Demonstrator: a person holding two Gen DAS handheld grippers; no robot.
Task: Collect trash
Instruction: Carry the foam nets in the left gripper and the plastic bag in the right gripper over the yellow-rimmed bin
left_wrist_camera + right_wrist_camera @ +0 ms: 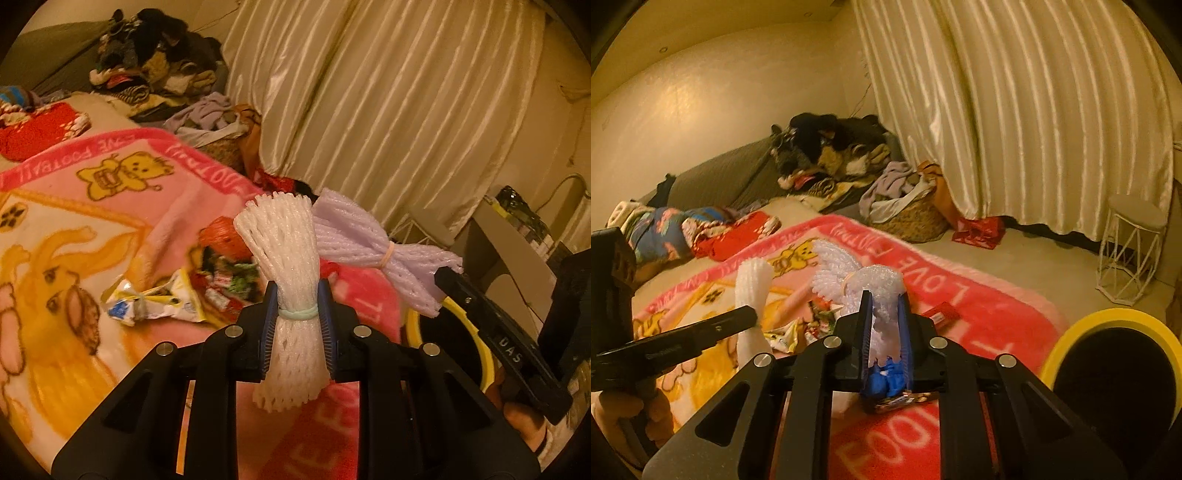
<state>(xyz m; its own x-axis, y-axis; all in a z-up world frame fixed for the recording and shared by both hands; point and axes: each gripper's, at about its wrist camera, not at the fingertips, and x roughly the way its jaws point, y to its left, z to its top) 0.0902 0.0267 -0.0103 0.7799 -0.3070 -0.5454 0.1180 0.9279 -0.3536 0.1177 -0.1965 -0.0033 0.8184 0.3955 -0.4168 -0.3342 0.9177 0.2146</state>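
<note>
The left gripper [297,317] is clenched on a bundle of white foam fruit netting [284,258], its blue pads pressing the bundle at the pale green rubber band [298,313] that cinches it; the netting fans out above the jaws and hangs below them, clear of the blanket. The right gripper [885,332] likewise grasps a bundle of lilac foam netting [362,240], tied with a pale band, which sticks up between its fingers; a bit of blue wrapper [882,382] shows low between the jaws. In the left wrist view the two bundles sit just beside each other, the lilac one to the right.

Beneath both lies a pink blanket [122,206] printed with yellow bears and lettering. More trash lies on it past the left gripper: a crumpled yellow-and-white wrapper [155,301], a heap of small colourful wrappers [229,280] and an orange net ball [225,236]. A yellow-rimmed bin [1108,332] with a dark inside stands just right of the right gripper. Farther off are a wicker laundry basket [916,218], a heap of clothes [831,147], cream curtains [1015,110] and a white wire stool [1130,251].
</note>
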